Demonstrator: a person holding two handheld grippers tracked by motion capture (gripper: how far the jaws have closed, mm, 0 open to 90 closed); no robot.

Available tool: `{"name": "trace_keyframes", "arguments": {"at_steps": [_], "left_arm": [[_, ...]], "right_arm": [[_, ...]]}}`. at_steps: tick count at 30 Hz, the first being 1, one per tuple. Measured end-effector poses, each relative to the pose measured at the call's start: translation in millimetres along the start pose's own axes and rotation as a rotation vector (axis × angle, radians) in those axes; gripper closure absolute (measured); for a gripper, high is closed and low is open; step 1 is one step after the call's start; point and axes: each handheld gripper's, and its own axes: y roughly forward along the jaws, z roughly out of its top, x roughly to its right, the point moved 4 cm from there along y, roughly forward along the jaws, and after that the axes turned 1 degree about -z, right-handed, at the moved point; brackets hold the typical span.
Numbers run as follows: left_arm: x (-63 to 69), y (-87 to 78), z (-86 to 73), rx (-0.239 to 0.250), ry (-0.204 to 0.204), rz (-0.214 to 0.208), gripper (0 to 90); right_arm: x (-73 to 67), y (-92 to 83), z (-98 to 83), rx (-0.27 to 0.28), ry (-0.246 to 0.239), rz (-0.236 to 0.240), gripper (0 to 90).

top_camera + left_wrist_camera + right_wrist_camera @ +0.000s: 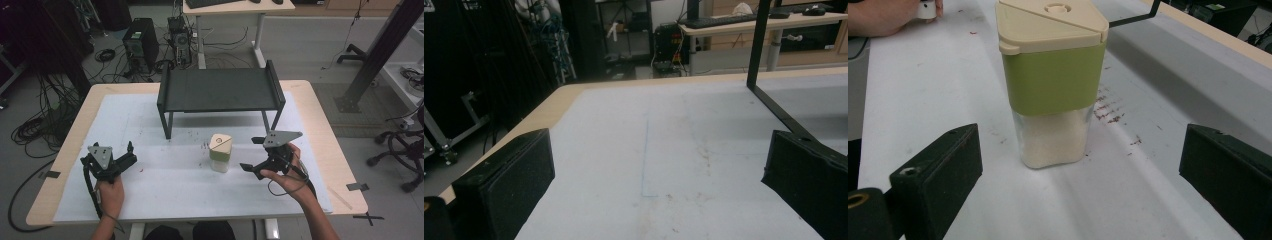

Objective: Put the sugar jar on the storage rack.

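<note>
We look down on a light wooden table (320,115) covered by a white sheet (165,195). A person's forearms come in from the bottom edge, each hand holding a black two-jaw gripper.

Near the middle of the sheet stands a small upright container (220,152). It has a cream, roughly triangular lid, a green band below it, and a clear base holding a pale, powdery fill. Small reddish specks dot the sheet beside it.

The right gripper (256,156) sits just to the right of the container, pointing at it. Its jaws are spread wide apart with nothing between them, and they are not touching the container. In the right gripper view we see the container (1052,85) standing a little ahead of the two black jaws, centred in the gap between them.

The left gripper (131,154) is held at the left side of the sheet, well apart from the container. Its jaws are also spread wide and hold nothing; the left gripper view shows bare sheet between them.

Behind the container, towards the far edge of the table, stands a low black metal shelf (220,90) on legs.
</note>
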Motion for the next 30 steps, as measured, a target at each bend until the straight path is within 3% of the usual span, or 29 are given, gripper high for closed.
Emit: {"name": "trace_keyframes", "arguments": {"at_steps": [13,30], "left_arm": [[2.3,-0.1,0.0,0.001,0.019,-0.004,0.2],[1.0,-0.2,-0.1,0.002,0.009,0.0,0.2]], "right_arm": [[-0.1,17.1,1.0,-0.005,0.006,0.028,3.6],[0.0,34.5,0.9,-0.008,0.017,0.048,3.1]]}}
